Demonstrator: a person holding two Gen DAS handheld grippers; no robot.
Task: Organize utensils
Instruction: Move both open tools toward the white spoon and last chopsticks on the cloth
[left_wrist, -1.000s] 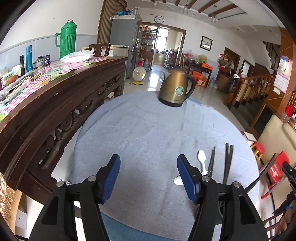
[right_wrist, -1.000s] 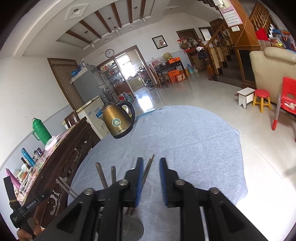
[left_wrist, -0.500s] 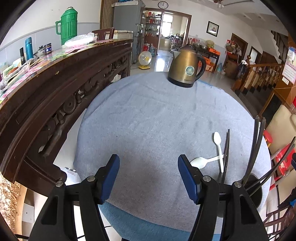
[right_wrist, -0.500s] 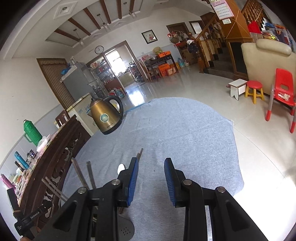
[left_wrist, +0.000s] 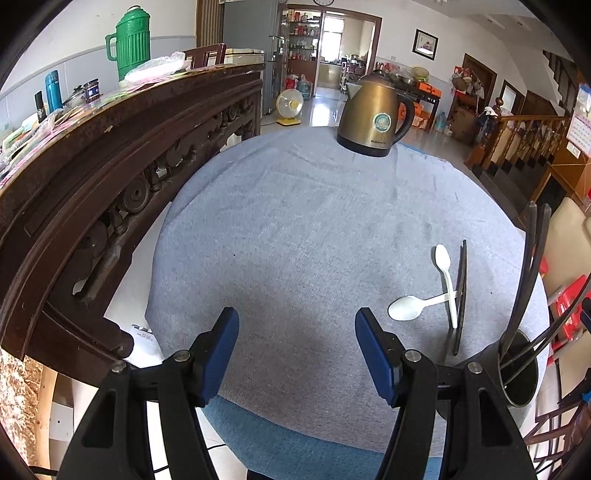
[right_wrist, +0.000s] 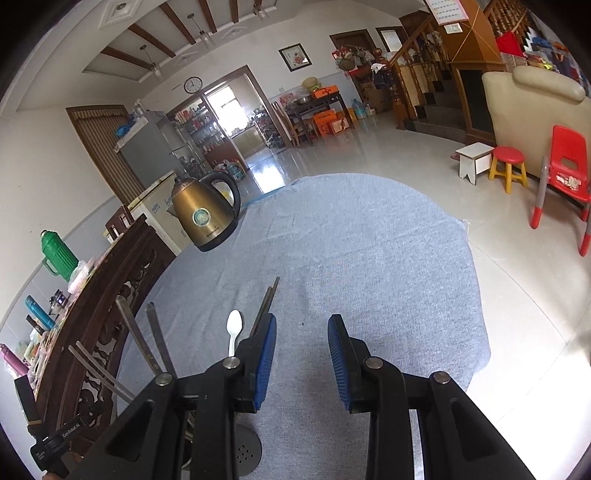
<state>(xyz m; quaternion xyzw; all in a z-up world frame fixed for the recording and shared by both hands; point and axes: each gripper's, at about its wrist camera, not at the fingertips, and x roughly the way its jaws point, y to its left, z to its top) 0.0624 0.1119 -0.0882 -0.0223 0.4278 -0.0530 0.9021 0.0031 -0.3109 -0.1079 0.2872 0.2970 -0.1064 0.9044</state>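
Note:
Two white plastic spoons lie crossed on the grey cloth, one (left_wrist: 406, 308) with its bowl toward me, the other (left_wrist: 445, 273) pointing away. A pair of dark chopsticks (left_wrist: 460, 295) lies just right of them. A dark utensil holder (left_wrist: 517, 373) at the near right edge has several chopsticks standing in it. My left gripper (left_wrist: 297, 352) hovers open over bare cloth, left of the spoons. My right gripper (right_wrist: 302, 352) is open and empty; one spoon (right_wrist: 233, 325) and the loose chopsticks (right_wrist: 267, 306) lie just past its left finger.
A brass-coloured kettle (left_wrist: 373, 114) stands at the far edge of the round table (left_wrist: 295, 206). A carved dark wooden sideboard (left_wrist: 110, 166) runs close along the left, with a green thermos (left_wrist: 129, 40). Red child chairs (right_wrist: 565, 173) and a stool stand on the floor to the right.
Both grippers have sunk toward the table and tipped downward, so the spoons and holder show more fully. The right gripper's jaws stand a little wider than a second ago.

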